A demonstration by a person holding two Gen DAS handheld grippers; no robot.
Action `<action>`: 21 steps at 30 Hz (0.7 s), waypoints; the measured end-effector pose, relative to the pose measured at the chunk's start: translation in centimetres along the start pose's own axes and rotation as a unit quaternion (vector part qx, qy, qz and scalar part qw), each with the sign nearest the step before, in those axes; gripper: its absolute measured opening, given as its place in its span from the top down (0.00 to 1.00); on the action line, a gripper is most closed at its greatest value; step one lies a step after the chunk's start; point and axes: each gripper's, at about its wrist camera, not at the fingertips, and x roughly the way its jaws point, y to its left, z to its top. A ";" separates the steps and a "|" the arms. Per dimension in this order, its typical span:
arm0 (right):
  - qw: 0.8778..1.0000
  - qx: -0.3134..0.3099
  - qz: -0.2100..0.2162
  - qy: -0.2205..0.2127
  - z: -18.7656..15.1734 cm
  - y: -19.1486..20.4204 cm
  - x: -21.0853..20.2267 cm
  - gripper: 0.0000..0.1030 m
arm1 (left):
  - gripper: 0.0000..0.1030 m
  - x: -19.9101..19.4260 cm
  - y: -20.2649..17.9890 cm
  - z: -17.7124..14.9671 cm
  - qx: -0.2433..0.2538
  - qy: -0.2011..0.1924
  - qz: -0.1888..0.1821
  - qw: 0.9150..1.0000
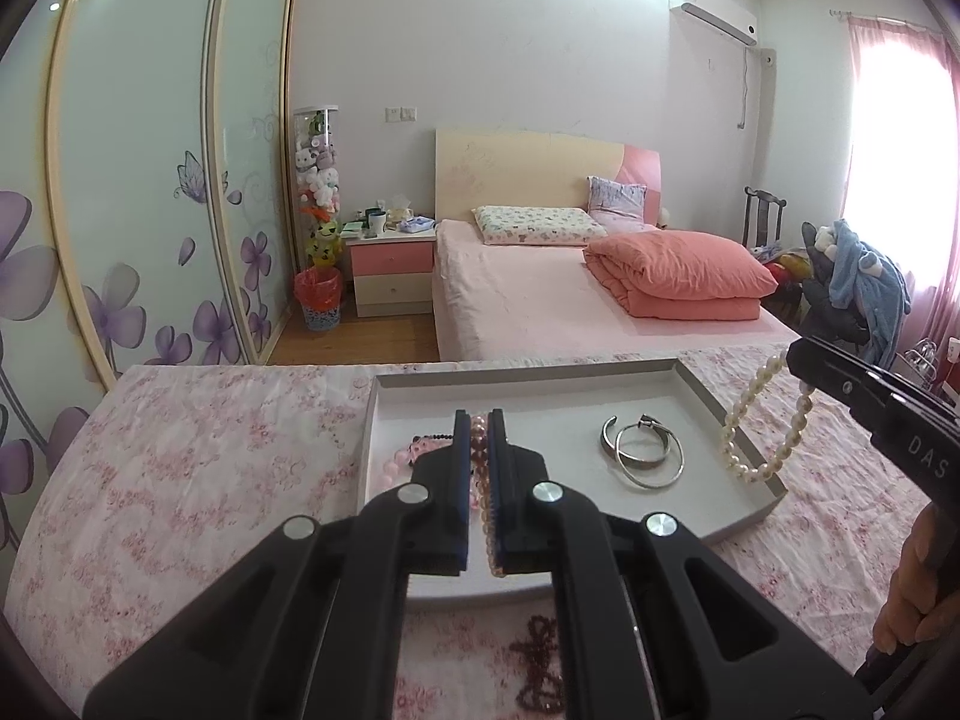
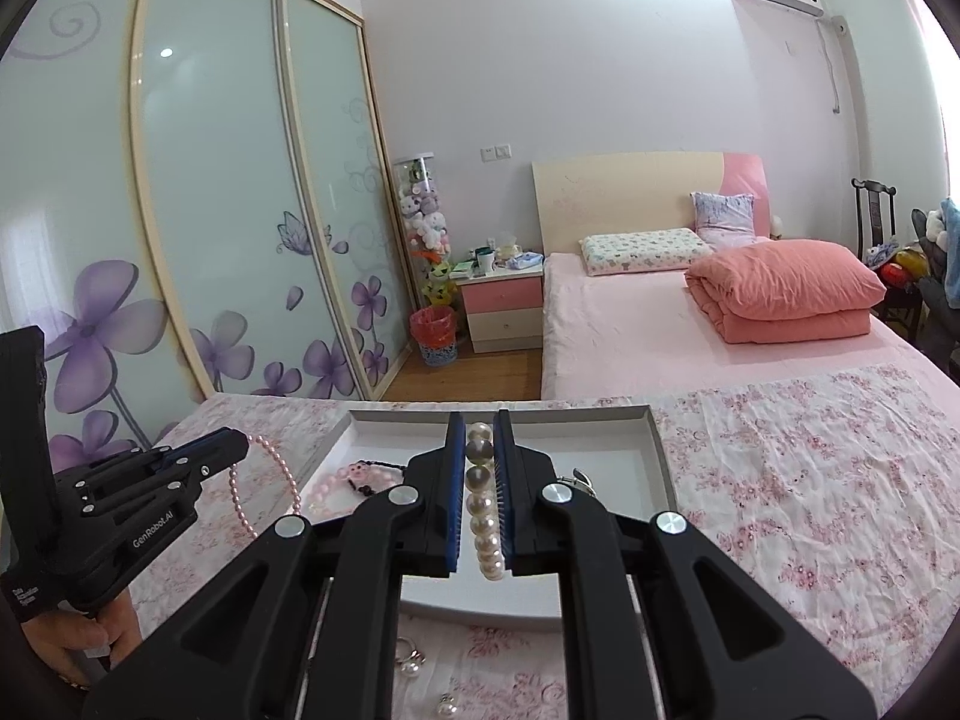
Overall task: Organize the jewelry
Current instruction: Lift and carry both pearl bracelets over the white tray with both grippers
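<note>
Nearest in the left wrist view, the left gripper (image 1: pixel 479 420) has its jaws pressed together on a pink bead strand (image 1: pixel 479 462); most of that strand is buried between the blue pads, so its full length is hard to make out from here. In the right wrist view the same strand hangs as a loop at the left of the frame. Low in the left wrist view, a dark red beaded piece (image 1: pixel 540 660) lies on the cloth, half hidden under the gripper's arms.

The right gripper (image 2: pixel 480 420) is likewise clamped shut on a white pearl strand (image 2: pixel 480 498), which runs up the centre of its frame. From the other side it dangles as a loop at the right edge. Small pearl earrings (image 2: pixel 414 660) show at the bottom, partly cut off. A hand (image 2: pixel 90 642) is just visible at the lower left corner.

Beyond both sits the shallow white tray (image 1: pixel 708 396), holding silver bangles (image 1: pixel 645 450) and a pink bracelet (image 2: pixel 351 477) with a dark cord, partly screened by the jaws. The tray rests on a floral pink tablecloth (image 1: pixel 198 456).

Farther off stand a pink bed (image 1: pixel 540 294) with a folded coral quilt (image 1: pixel 678 273), a nightstand (image 1: pixel 393 267) and, at left, sliding wardrobe doors (image 1: pixel 150 180) with purple flowers.
</note>
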 end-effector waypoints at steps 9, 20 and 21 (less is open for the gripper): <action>1.000 0.003 -0.010 0.021 -0.2 -0.9 3.7 0.90 | 0.94 3.6 -0.2 0.7 -0.002 0.017 -0.007 1.000; 0.998 0.021 -0.010 0.058 -1.1 -2.0 8.2 0.90 | 0.94 7.9 -0.1 0.8 -0.018 0.047 -0.027 0.998; 0.998 0.021 -0.011 0.059 -1.2 -2.1 8.3 0.90 | 0.94 8.3 -0.1 0.8 -0.021 0.051 -0.030 0.998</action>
